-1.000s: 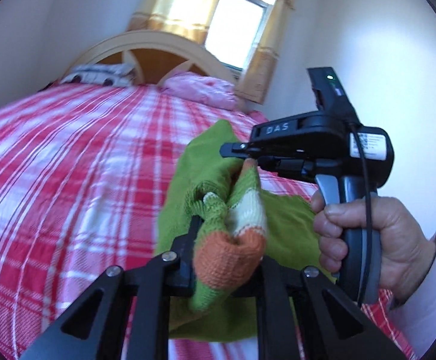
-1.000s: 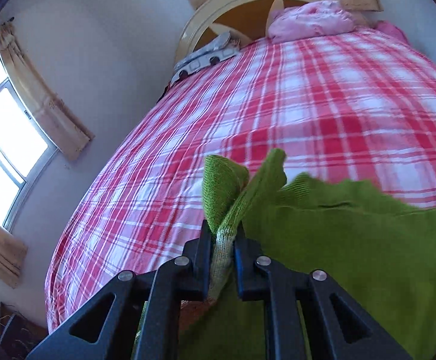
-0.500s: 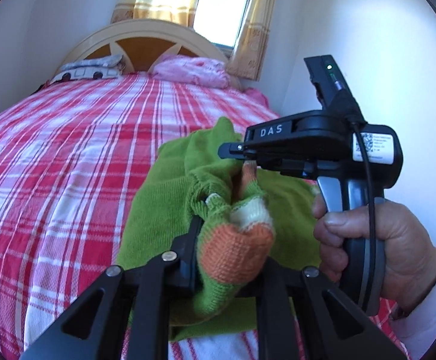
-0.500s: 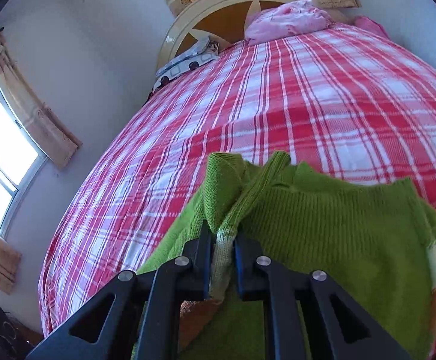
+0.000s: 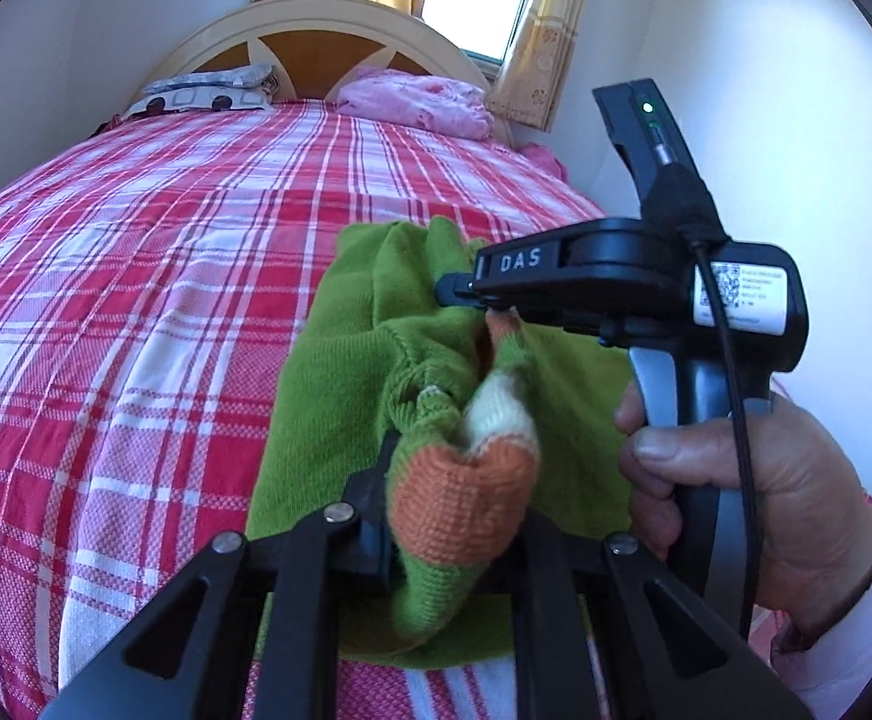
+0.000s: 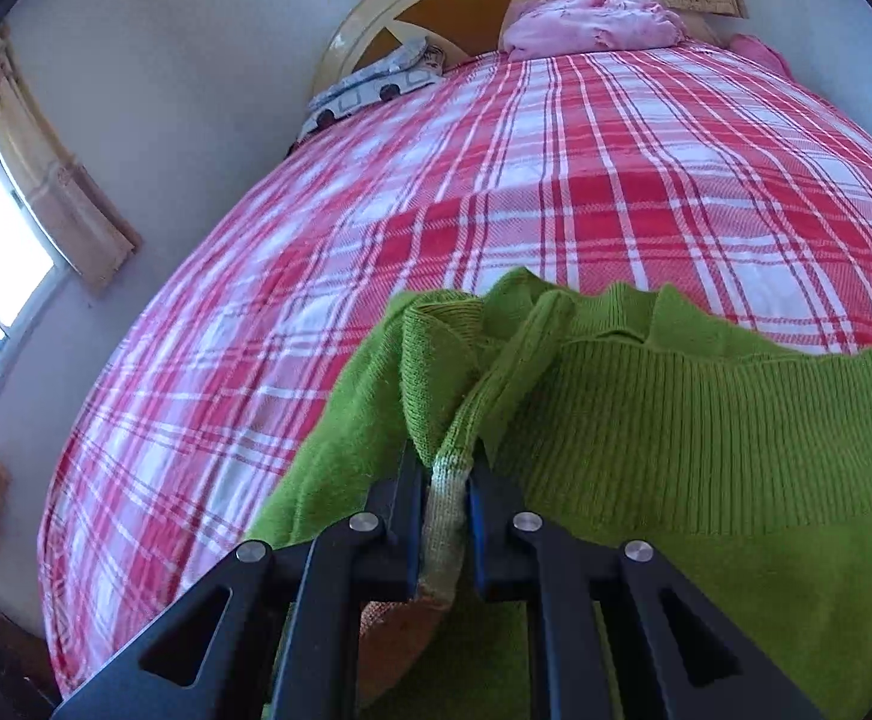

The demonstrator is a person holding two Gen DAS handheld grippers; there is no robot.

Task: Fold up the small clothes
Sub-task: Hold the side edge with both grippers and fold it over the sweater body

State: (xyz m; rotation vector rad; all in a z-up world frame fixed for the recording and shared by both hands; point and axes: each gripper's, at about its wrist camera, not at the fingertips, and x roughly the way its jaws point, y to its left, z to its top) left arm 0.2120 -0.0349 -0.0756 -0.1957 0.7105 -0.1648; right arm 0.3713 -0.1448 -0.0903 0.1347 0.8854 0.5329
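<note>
Both grippers, left gripper [image 5: 454, 516] and right gripper [image 6: 445, 510], are clamping the green sweater [image 6: 706, 450] at six o'clock over the plaid bed [image 5: 136, 330]; folding looks barely begun.

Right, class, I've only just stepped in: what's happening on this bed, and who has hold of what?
A person is folding a small green knitted sweater on a bed with a red plaid cover. Each hand holds a two-finger gripper, and both are shut on the garment. The left gripper pinches a bunched part with an orange and white stripe; the right gripper clamps a green edge. The sweater hangs between them, with its far part draped on the cover. A pink cloth lies by the headboard.
</note>
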